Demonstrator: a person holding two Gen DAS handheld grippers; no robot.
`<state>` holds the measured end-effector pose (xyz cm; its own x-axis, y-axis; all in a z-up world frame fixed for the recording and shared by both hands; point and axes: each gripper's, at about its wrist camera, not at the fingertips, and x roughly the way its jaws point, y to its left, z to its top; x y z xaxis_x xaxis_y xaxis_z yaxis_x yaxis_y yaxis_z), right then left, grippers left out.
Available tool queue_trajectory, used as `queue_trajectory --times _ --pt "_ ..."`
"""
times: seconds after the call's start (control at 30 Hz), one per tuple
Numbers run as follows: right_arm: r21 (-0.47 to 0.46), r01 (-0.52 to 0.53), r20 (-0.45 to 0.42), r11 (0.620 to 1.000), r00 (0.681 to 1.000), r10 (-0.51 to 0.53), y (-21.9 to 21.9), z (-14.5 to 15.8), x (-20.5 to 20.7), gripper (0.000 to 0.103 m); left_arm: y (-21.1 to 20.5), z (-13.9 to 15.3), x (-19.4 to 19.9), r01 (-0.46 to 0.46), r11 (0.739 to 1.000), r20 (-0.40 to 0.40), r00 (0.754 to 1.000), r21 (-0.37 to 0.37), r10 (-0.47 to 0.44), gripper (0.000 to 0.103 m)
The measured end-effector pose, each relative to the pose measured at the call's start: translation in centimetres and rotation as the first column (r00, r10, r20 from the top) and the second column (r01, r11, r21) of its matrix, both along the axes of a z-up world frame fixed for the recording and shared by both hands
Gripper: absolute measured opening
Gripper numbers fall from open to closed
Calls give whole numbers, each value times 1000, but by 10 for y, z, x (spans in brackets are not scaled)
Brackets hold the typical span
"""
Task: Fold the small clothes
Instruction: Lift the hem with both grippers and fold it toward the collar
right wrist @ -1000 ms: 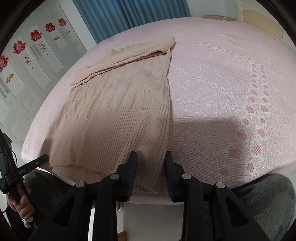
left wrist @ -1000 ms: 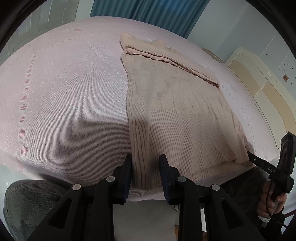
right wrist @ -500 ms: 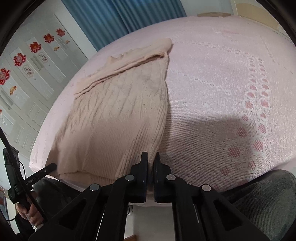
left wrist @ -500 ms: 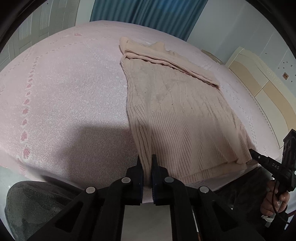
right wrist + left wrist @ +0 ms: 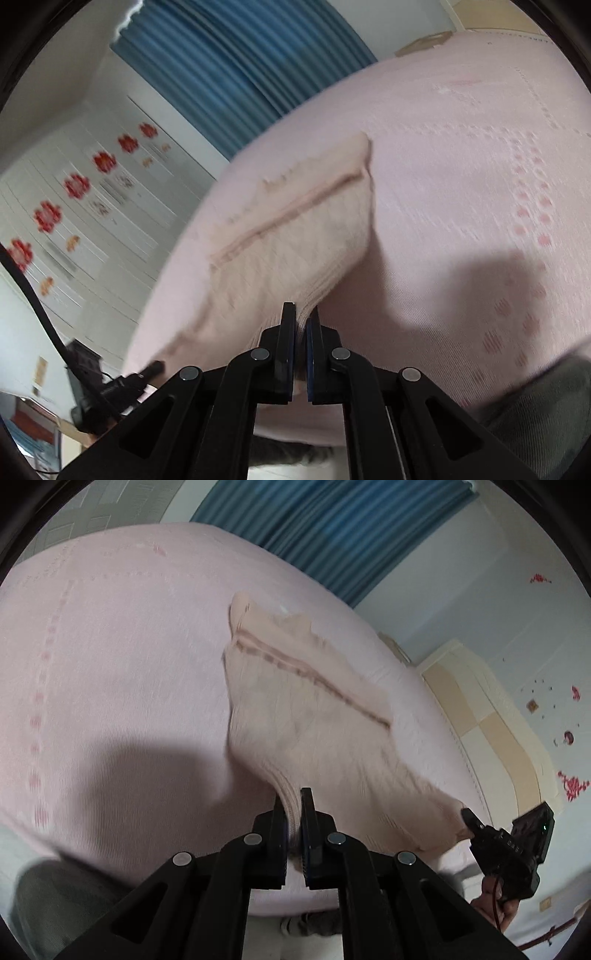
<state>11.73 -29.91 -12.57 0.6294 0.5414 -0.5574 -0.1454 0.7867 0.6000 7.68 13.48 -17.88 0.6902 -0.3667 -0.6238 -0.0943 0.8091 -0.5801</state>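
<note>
While the left gripper [image 5: 293,812] pinches one near hem corner of the beige knit sweater [image 5: 314,731], the right gripper [image 5: 301,321] is clamped on the other corner. Beyond both grippers the sweater slopes down onto the pink bedspread [image 5: 110,657], its far end lying toward the blue curtain [image 5: 332,528].

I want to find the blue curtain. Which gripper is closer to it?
Cannot tell. The left gripper and right gripper each pinch the sweater's near hem, with the curtain far past the bed.

Both grippers [image 5: 293,805] [image 5: 301,317] clamped, angled downward
</note>
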Motion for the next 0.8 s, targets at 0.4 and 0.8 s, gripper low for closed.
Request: queue_trajectory --times 0.4,0.8 --pt "156 163 -61 974 986 -156 13 20 143 5 11 43 138 -148 987 27 989 61 146 6" --pt "123 145 -59 982 989 -139 29 -3 272 5 21 22 256 -173 981 24 985 92 171 6"
